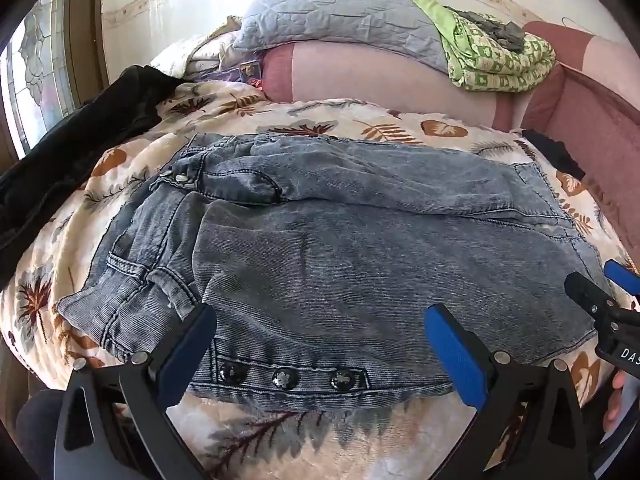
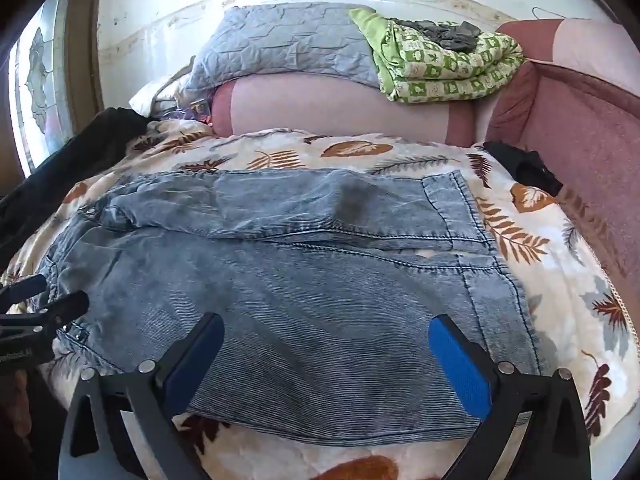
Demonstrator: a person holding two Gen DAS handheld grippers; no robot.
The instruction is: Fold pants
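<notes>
Both sets of tongs sit low at the near edge of the denim pants (image 1: 340, 248), and that looks deliberate: the near hem is the edge to lift for the next fold. The left gripper (image 1: 320, 344) has its blue pads spread wide with nothing between them, hovering over the near edge by three dark metal buttons (image 1: 284, 378) just ahead of its fingertips. The right gripper (image 2: 326, 354) is likewise spread wide and empty, poised over the near edge farther toward the leg ends. From the left view, the right tool's tip shows off to the right, just beside the fabric's corner.

The pants lie straight ahead of both tongs on a leaf-print blanket (image 2: 560, 280), spread sideways, waistband to the left and cuffs to the right. They are faded, ribbed grey-blue denim, apparently already doubled, one leg layer lying beyond the other. A dark smudge (image 2: 356, 200) marks the far leg. Beyond sit a grey quilted pillow (image 2: 288, 44) and a green patterned cloth (image 2: 440, 68).
</notes>
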